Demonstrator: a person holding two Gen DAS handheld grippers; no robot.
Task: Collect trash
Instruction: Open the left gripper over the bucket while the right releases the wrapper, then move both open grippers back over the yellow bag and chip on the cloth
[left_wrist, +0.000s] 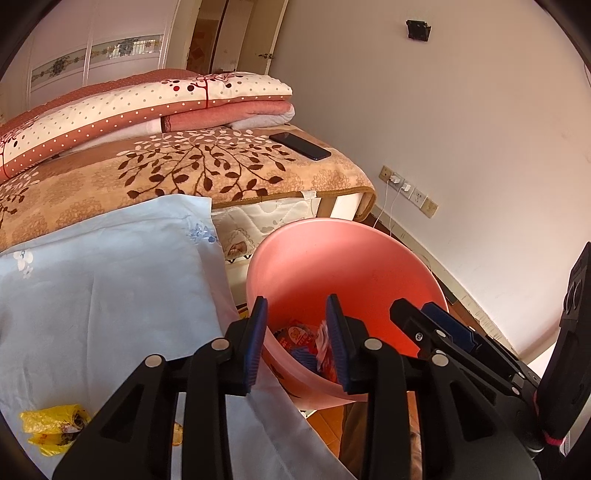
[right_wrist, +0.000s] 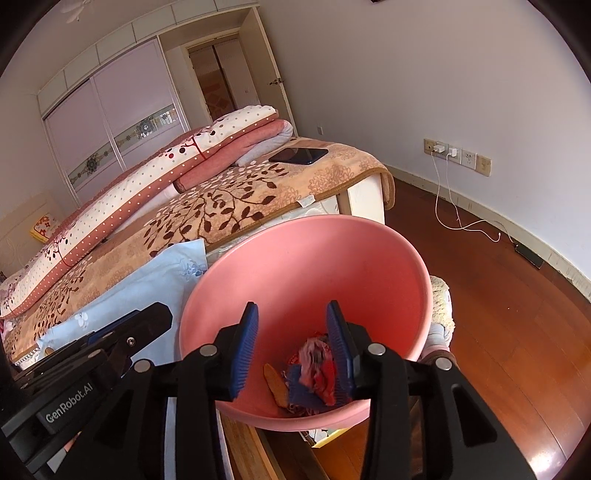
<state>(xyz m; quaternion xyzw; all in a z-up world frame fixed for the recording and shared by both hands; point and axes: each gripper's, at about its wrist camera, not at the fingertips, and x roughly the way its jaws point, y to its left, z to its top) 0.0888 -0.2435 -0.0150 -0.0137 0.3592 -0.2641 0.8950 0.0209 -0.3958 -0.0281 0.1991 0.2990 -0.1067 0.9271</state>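
Observation:
A pink plastic bin (left_wrist: 351, 266) (right_wrist: 295, 258) stands beside the bed, with several wrappers (left_wrist: 299, 339) (right_wrist: 314, 369) lying in its bottom. My left gripper (left_wrist: 295, 314) hangs open over the bin's left rim with nothing between its pads. Over the bin's middle my right gripper (right_wrist: 291, 317) is open too; a crumpled pink and red wrapper sits just below its right finger (right_wrist: 334, 332), not pinched. A crumpled yellow wrapper (left_wrist: 55, 424) lies on the light blue sheet (left_wrist: 110, 295) to the left.
The bed carries folded quilts (left_wrist: 147, 107) and a black phone (left_wrist: 299, 146) (right_wrist: 299, 155). Wall sockets with chargers (right_wrist: 443, 151) trail white cables over the wooden floor (right_wrist: 517, 332). A fluffy slipper (right_wrist: 441, 295) shows right of the bin.

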